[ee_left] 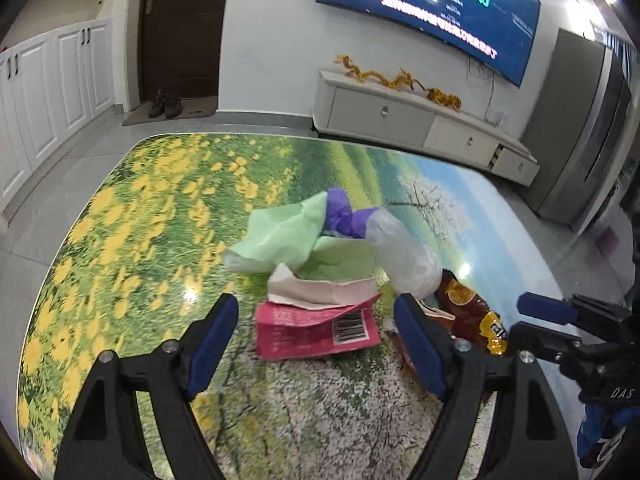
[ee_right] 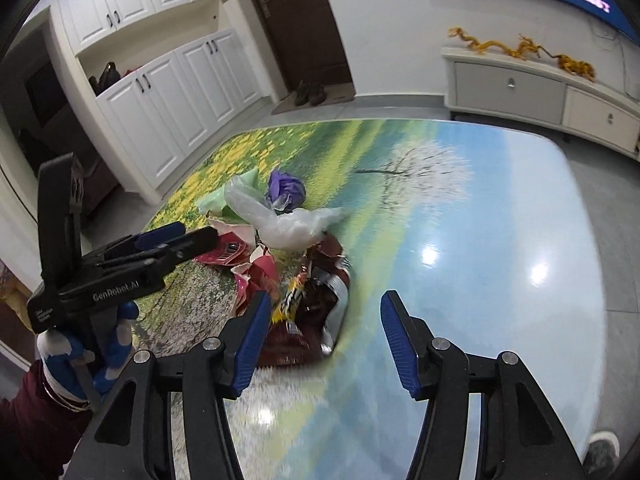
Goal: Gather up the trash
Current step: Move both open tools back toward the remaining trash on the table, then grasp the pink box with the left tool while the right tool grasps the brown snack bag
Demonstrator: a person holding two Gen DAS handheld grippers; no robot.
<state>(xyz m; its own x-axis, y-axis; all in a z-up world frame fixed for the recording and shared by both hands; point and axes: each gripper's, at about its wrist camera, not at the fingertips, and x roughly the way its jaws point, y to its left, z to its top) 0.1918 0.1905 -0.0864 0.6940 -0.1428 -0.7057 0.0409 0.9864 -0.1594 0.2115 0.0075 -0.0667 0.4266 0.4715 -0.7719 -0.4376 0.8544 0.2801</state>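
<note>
A heap of trash lies on the picture-printed table (ee_left: 120,240): a pink carton (ee_left: 316,330), a torn white-pink wrapper (ee_left: 320,290), green paper (ee_left: 288,236), a purple wad (ee_left: 344,216), a clear plastic bag (ee_left: 404,256) and a brown snack bag (ee_left: 468,308). My left gripper (ee_left: 316,344) is open, its jaws either side of the pink carton, just above it. My right gripper (ee_right: 324,340) is open over the brown snack bag (ee_right: 312,320). The clear bag (ee_right: 288,224) and purple wad (ee_right: 286,188) lie beyond. Each gripper shows in the other view: the right (ee_left: 544,320), the left (ee_right: 176,240).
A white TV cabinet (ee_left: 420,120) stands against the far wall under a wall screen (ee_left: 432,4). White cupboards (ee_right: 172,92) and a dark door (ee_left: 180,28) are to the left. The table's right half (ee_right: 500,240) is glossy blue.
</note>
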